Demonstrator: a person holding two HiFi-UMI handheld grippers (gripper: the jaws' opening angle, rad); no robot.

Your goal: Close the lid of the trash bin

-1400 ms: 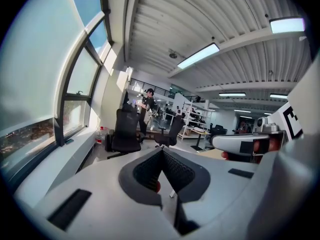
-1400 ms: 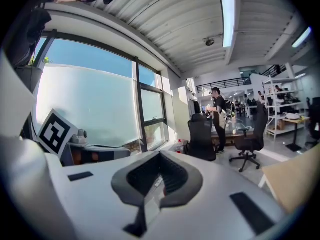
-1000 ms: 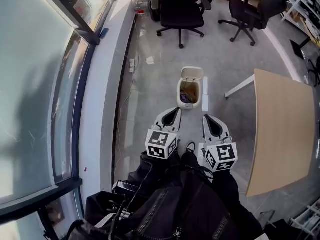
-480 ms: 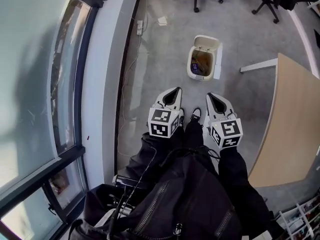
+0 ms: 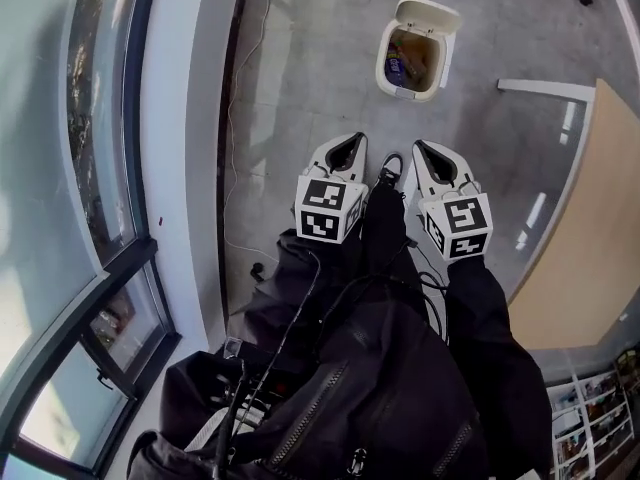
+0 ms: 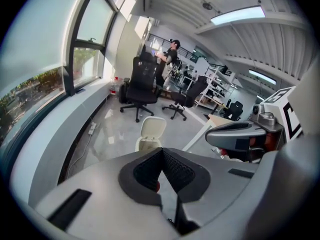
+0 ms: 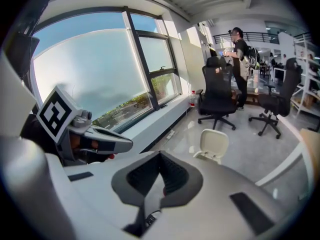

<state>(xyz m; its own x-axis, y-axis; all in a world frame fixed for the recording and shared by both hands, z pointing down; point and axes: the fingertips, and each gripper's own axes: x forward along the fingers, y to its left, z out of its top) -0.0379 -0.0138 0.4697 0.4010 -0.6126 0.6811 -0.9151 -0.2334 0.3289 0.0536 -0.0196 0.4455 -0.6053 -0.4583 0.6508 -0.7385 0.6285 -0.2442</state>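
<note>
"Trash bin (image 5: pixel 405 91): where does it stand?"

"On the grey floor (image 5: pixel 300 88), far ahead of both grippers and a little to the right, well apart from them. Its lid (image 5: pixel 430 14) is up, tilted back at the far edge, so the mouth is uncovered. Rubbish (image 5: pixel 408 56) shows inside."

"And the left gripper (image 5: pixel 352 140)?"

"Held low in front of the holder's dark jacket (image 5: pixel 380 398), pointing toward the far side. Its fingers (image 6: pixel 145 174) are pressed together at the tips, with nothing between them."

"The right gripper (image 5: pixel 422 149)?"

"Just right of the left one, at about the same level. Its fingers (image 7: pixel 140 178) also meet at the tips and pinch nothing. In its own view the raised lid shows just past the tips."

"What else is around?"

"A long window (image 5: pixel 100 118) runs down the left. A pale-topped bench (image 5: pixel 590 238) lies to the right of the bin. Far off, black office chairs (image 6: pixel 141 76) stand on the floor, and another person (image 7: pixel 241 51) stands beyond them."
</note>
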